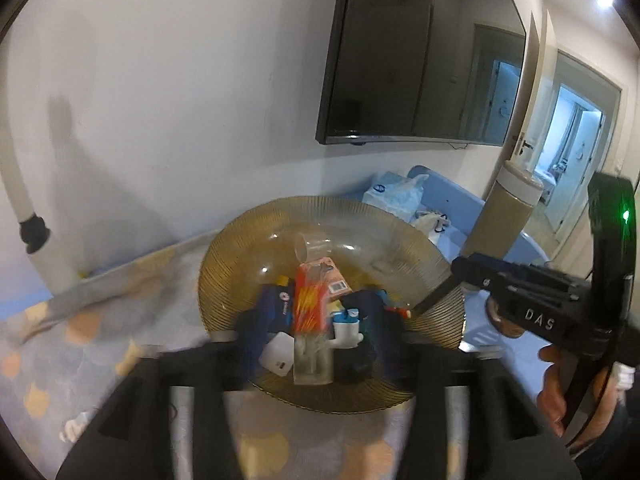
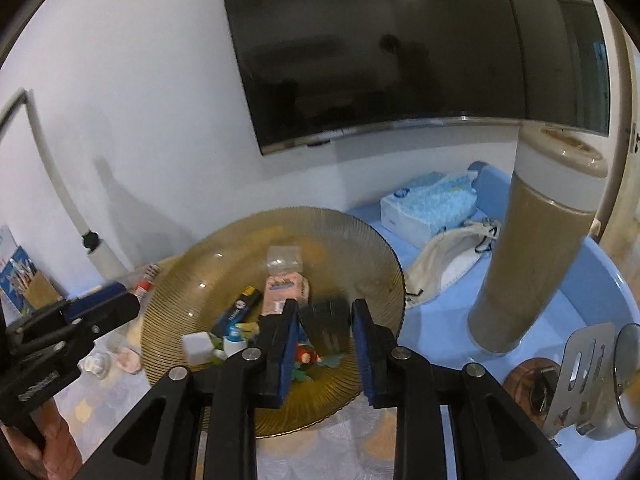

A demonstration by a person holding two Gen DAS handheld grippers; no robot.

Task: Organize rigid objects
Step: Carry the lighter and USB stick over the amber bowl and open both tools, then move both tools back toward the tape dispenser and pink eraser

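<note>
Right claw: open, blue-padded fingers apart, hanging over the near rim of the glass plate.
Left claw: blurred; whether it is open or closed cannot be told. It hovers above the plate's contents.
Glass plate: amber, ribbed, resting on the patterned counter; it holds the orange carton, a blue tube and a white block.
Tan canister: upright on the blue tray, right of the plate.
Tissue pack: at the tray's far edge.
</note>
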